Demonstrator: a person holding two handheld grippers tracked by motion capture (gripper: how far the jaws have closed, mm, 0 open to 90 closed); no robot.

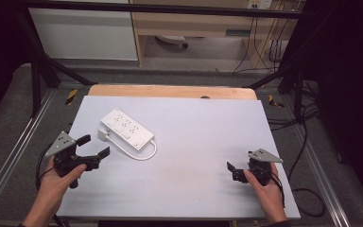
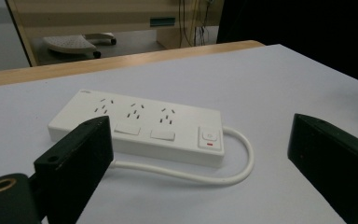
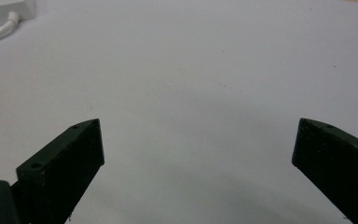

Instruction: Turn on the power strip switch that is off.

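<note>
White plastic power strip (image 1: 126, 129) is lying flat on the table (image 1: 194, 175), its cord (image 1: 142, 152) looping alongside. Just beside the strip, the left tool (image 1: 94, 146) is hovering wide open, seemingly lining up a grasp. Well apart from the strip, the right tool (image 1: 233, 171) is waiting, also spread wide.

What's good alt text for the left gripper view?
A white power strip lies flat on a pale table, framed between the two wide-open black jaws of the left gripper. Its white cord loops out from the switch end and back along its near side. A wooden table edge and a floor lie beyond.
</note>
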